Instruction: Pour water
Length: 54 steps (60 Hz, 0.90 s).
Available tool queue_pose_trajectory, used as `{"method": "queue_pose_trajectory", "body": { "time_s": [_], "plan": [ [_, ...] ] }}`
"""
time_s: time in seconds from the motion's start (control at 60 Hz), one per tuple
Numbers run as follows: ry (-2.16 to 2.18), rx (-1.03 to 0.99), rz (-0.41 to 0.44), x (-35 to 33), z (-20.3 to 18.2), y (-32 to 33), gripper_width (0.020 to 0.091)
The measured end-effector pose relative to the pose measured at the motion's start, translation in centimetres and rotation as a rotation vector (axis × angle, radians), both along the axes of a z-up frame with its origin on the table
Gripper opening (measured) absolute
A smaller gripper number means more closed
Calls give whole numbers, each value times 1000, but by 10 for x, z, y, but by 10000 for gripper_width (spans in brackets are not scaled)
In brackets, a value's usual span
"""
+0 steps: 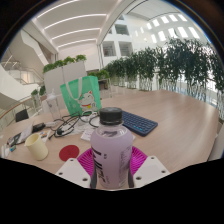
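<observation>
Water bottle (112, 150), capped, upright: your tongs (111, 167) pinched its body for carrying toward the cup (37, 147) on the bench (175, 125).

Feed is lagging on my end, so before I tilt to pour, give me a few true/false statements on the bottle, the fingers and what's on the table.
1. The bottle sits between the gripper's fingers, pads against its sides. True.
2. The bottle's cap is off. False: a dark cap is on it.
3. A cream cup stands on the table, ahead and to the left of the bottle. True.
4. The keyboard lies between the fingers. False: it lies beyond the bottle.
5. The coaster beside the cup is blue. False: it is red.
</observation>
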<state>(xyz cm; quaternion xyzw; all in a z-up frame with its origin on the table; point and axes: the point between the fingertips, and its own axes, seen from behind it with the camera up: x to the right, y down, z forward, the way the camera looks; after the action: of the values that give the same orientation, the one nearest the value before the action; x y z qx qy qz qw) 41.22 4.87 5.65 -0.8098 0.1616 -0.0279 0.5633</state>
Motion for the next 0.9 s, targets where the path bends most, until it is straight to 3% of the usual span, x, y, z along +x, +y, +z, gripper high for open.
{"method": "queue_pose_trajectory", "body": {
  "time_s": [0.217, 0.283, 0.383, 0.517, 0.583, 0.65, 0.667, 0.683, 0.9],
  "plan": [
    [-382, 22, -15, -20, 129, 42, 404],
    [-640, -35, 14, -34, 170, 54, 403],
    [-1058, -148, 98, -86, 194, 90, 403],
    [-1631, -343, 311, -154, 164, 136, 403],
    [-1826, -448, 426, -172, 127, 147, 404],
    [-2033, -535, 492, -178, 119, 147, 403],
    [-2071, -568, 568, -177, 122, 155, 404],
    [-2114, -584, 590, -179, 119, 156, 404],
    [-2332, -766, 647, -182, 119, 160, 408]
  ]
}}
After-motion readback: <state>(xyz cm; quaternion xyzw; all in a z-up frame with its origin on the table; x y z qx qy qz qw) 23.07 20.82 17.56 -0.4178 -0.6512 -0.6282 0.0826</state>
